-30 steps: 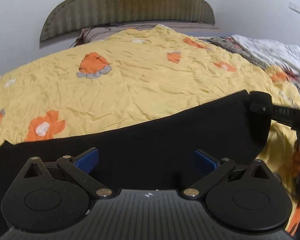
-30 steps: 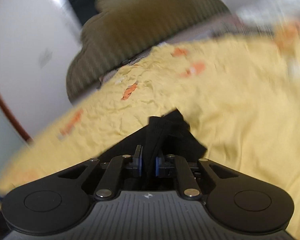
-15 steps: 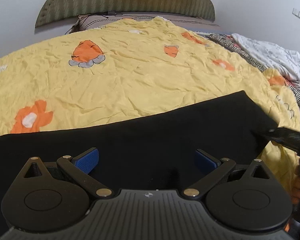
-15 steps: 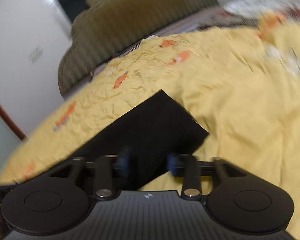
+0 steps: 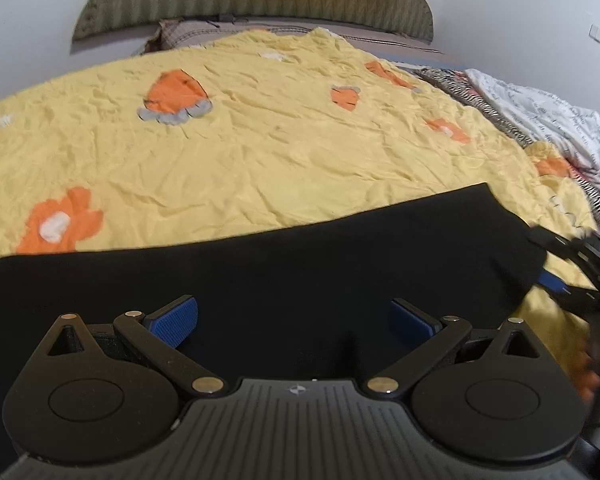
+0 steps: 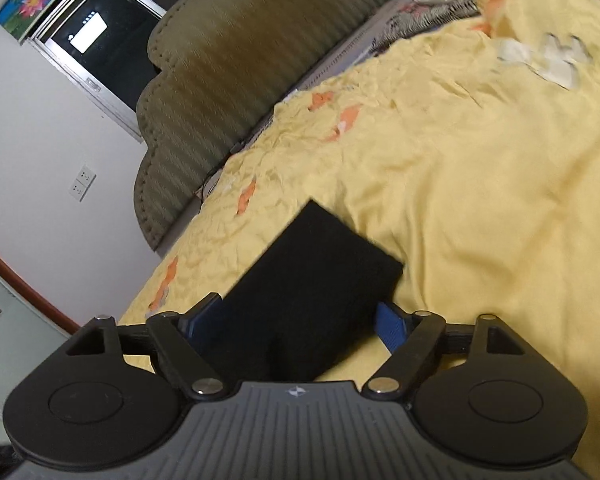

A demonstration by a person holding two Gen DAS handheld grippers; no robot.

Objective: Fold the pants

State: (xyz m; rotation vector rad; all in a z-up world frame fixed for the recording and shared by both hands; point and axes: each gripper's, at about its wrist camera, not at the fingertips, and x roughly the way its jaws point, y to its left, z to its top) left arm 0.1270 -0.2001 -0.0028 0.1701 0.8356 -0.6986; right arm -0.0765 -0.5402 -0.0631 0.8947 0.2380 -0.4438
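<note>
I held both grippers, left (image 5: 293,318) and right (image 6: 296,320), fingers spread wide over the black pants (image 5: 260,272) lying flat on the bed's yellow cover (image 5: 280,160).

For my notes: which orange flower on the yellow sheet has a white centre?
The orange flower at the left, just beyond the black pants; the others nearby lack one.

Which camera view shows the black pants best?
The left wrist view: the black pants stretch across the yellow bedspread, long edge visible. The right wrist view shows only one end between the open right hand-held gripper.
</note>
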